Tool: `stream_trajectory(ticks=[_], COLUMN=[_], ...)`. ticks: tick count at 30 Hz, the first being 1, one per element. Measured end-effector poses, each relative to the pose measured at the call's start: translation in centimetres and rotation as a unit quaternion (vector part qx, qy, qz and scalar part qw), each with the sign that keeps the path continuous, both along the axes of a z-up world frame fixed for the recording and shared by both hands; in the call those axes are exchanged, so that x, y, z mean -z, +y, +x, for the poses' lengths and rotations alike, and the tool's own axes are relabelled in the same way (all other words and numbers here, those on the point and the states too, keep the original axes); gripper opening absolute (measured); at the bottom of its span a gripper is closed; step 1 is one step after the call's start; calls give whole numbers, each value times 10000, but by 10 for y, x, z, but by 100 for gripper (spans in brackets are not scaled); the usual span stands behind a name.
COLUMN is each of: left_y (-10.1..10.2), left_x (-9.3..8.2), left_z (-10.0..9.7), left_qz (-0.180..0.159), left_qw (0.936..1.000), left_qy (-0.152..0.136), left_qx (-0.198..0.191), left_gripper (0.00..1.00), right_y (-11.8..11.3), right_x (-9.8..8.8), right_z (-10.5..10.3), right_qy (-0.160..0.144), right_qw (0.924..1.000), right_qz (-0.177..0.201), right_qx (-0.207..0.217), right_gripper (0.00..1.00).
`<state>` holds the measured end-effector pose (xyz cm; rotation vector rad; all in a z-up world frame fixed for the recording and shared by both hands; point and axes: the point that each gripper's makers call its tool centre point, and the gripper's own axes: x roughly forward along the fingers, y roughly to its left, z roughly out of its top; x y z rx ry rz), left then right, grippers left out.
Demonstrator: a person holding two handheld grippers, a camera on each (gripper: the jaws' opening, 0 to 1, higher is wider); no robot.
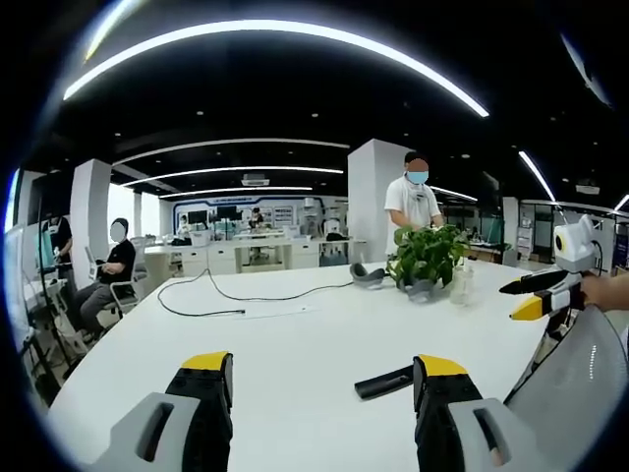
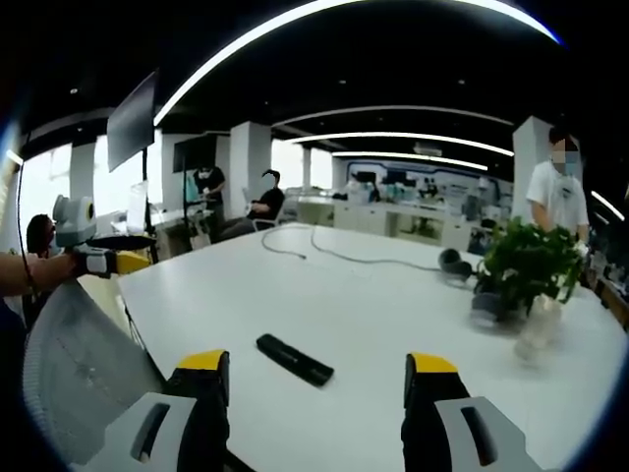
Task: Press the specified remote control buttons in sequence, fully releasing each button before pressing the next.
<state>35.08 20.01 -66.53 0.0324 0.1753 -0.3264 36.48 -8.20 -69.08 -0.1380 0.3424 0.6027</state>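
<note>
A slim black remote control (image 2: 295,360) lies flat on the white table (image 2: 373,295), a little ahead of my right gripper (image 2: 316,364), whose yellow-tipped jaws stand wide apart with nothing between them. In the left gripper view the remote (image 1: 383,382) lies just left of the right jaw of my left gripper (image 1: 322,366), which is open and empty too. Each gripper also shows from the side in the other's view: the right gripper (image 1: 516,300) in a hand at the right edge, the left gripper (image 2: 136,261) at the left edge. Neither touches the remote.
A potted green plant (image 2: 526,265) stands on the table with a grey headset-like object (image 2: 454,264) beside it and a black cable (image 1: 246,295) trailing across. A grey mesh chair back (image 2: 84,374) is at the table's near edge. Several people sit or stand in the office behind.
</note>
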Motion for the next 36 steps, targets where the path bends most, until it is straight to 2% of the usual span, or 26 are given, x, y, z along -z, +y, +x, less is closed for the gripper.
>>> stream_trajectory(ticks=[4, 7, 12, 13, 15, 17, 20, 23, 24, 26, 29, 32, 33, 34, 36], left_y=[0, -3, -9, -12, -17, -21, -26, -34, -38, -43, -51, -59, -60, -64, -68], left_x=[1, 5, 23, 31, 39, 42, 51, 59, 62, 67, 77, 84, 85, 87, 90], left_z=[1, 2, 0, -2, -5, -6, -10, -14, -14, -17, -21, -20, -20, -20, -16], left_qz=[-51, -100, -71, -39, 138, 257, 533, 529, 427, 387, 596, 955, 992, 1068, 1091], left_qw=[10000, 9997, 9971, 9948, 9913, 9897, 9838, 9760, 9736, 9662, 9528, 9402, 9381, 9321, 9257], left_qy=[45, 199, 733, 973, 1219, 1278, 1494, 1793, 1888, 2118, 2392, 2459, 2477, 2517, 2597], left_qx=[-4, 41, 191, 293, 468, 601, 836, 1113, 1211, 1417, 1774, 2154, 2208, 2377, 2524], left_gripper=[78, 80, 85, 86, 86, 86, 88, 96, 99, 100, 100, 100, 100, 98, 95], right_y=[2, 2, 0, -1, -4, -5, -4, -3, -3, -3, -4, -4, -5, -5, -6], right_x=[1, 1, 2, 3, 4, 6, 6, 7, 7, 7, 8, 9, 9, 8, 8], right_z=[-1, -1, 0, 0, 1, 1, 1, 0, 0, 0, 1, 1, 1, 1, 1], right_qy=[7, 13, 30, 39, 78, 135, 171, 164, 168, 185, 226, 222, 214, 197, 197], right_qw=[10000, 10000, 10000, 10000, 9999, 9999, 9998, 9998, 9998, 9998, 9997, 9997, 9997, 9997, 9997], right_qz=[-43, -23, -58, -61, -78, -54, -12, -81, -87, -73, -51, -64, -66, -67, -61], right_qx=[-60, -70, -38, -14, 35, 56, 59, 31, 28, 31, 61, 72, 78, 90, 118], right_gripper=[71, 71, 70, 69, 69, 69, 70, 70, 70, 71, 72, 71, 71, 71, 71])
